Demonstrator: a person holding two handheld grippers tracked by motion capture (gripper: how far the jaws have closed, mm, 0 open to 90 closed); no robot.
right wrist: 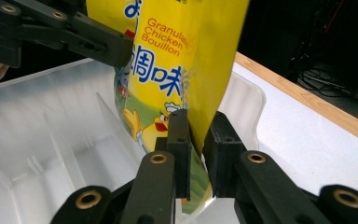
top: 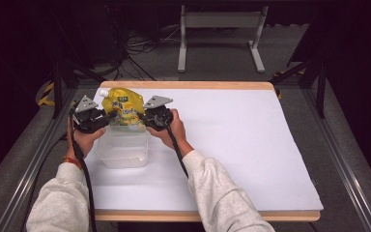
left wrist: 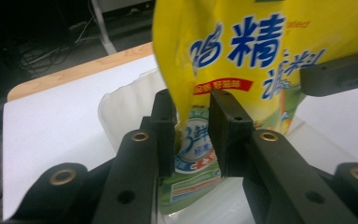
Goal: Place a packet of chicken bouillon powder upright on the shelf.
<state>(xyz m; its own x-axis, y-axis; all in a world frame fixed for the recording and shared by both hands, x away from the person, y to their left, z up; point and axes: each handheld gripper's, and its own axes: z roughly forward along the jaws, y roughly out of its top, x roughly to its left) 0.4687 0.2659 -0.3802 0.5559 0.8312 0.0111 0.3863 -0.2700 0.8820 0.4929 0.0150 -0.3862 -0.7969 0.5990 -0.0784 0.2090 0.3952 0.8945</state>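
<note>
Pouch (top: 121,107) hangs over the container (top: 123,153), between left tongs (top: 110,117) and right tongs (top: 140,118).

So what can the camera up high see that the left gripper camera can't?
The high view alone takes in the person's two hands, grey sleeves, the whole white table, the floor cables and the metal frame behind it.

The left gripper view alone gives the close-up: blue characters and a red band printed on the pouch, and its own two black jaws pinching the pouch edge.

Both views share the yellow pouch, the clear plastic container below it, the left gripper and the right gripper holding the pouch's other side.
</note>
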